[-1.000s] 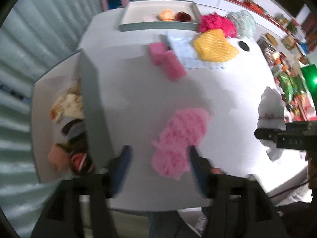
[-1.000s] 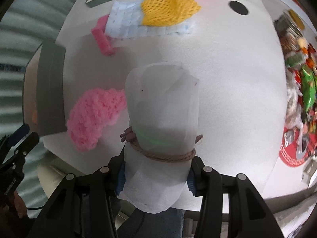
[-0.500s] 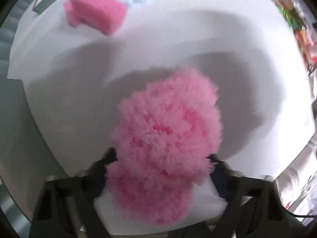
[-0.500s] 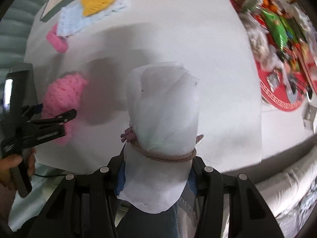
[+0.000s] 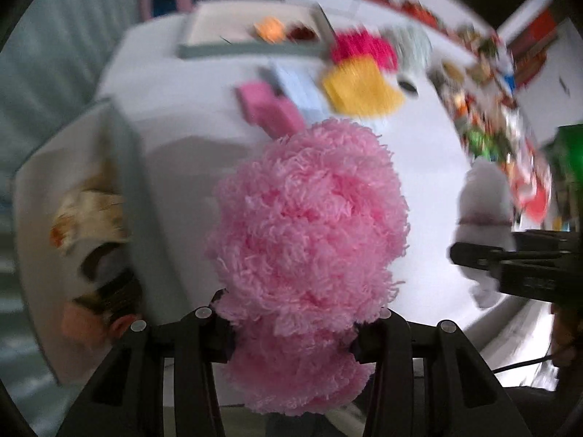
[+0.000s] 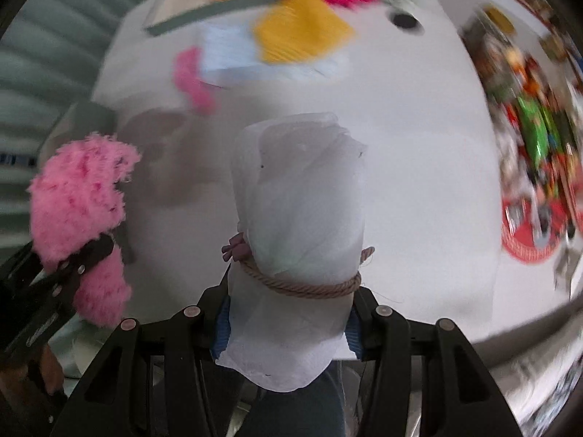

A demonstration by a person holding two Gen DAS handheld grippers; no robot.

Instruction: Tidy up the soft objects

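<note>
The left hand-held gripper (image 5: pixel 293 331) is clamped on a fluffy pink chenille pad (image 5: pixel 309 233), jaws having just been closing onto it, w/ the pad squeezed between them and lifted clear of the white counter (image 5: pixel 196 167). The pad's long axis runs straight out along the fingers, so most of it hangs ahead of the tips.

The bin (image 5: pixel 32 196) w/ mixed soft items sits just to the left of that gripper in the left wrist view, its grey wall (image 5: pixel 142 196) between pad and contents. Judging from this, the coming move is probably a short sideways carry over that wall, and the left hand is the nearer one.

The right hand-held gripper (image 6: pixel 288 313) holds a white cloth bundle tied w/ cord (image 6: pixel 302 204), jaws at mid width and pressed on its lower part, also off the counter, further from the bin.

A second tray (image 5: pixel 251 32) lies at the far edge, w/ pink sponges (image 5: pixel 269 105), a yellow mesh piece (image 5: pixel 360 87) and a magenta fluffy item (image 5: pixel 364 47) near it.

Hard to read: background is motion-blurred; the pad hides the left fingertips and counter behind; bin contents are smeared, so free room inside can't be told.
</note>
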